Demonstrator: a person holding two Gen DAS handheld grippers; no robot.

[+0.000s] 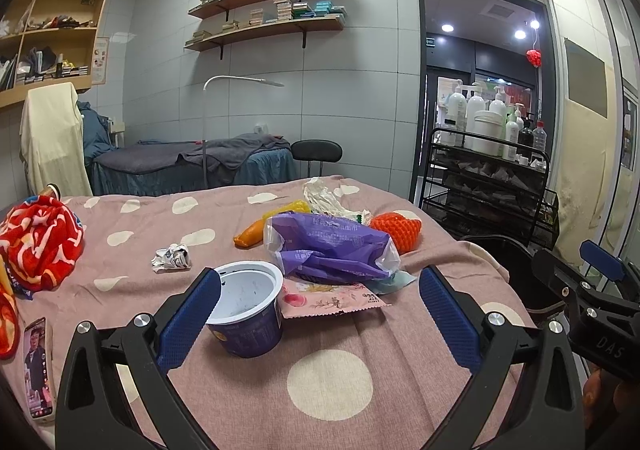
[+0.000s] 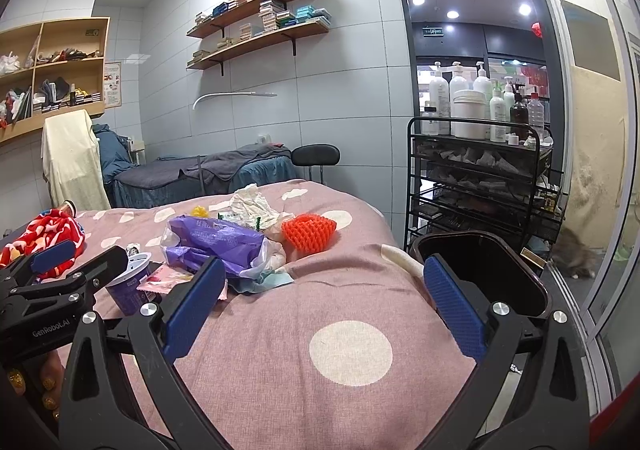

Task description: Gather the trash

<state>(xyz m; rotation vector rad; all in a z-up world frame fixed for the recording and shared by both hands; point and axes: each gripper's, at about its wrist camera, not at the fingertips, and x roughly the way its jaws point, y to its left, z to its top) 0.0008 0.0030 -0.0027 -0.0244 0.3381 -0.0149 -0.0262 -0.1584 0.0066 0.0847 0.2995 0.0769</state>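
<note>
left claw (image 1: 320, 296) spread wide over bed (image 1: 240, 390), near finger at rim of empty yogurt cup (image 1: 244, 312); right claw (image 2: 325, 302) also apart, empty, beside dark bin (image 2: 480, 274). wrapper pile (image 1: 328, 250) just behind cup. step looks like first pickup: close on cup, carry to bin.

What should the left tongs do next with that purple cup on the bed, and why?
Probably ease the left tongs forward and a bit left, then close on the purple cup. They are open and empty, and the cup stands upright with only the left finger beside its rim. It is the nearest piece of trash, and the dark bin waits open at the bed's right edge.
</note>
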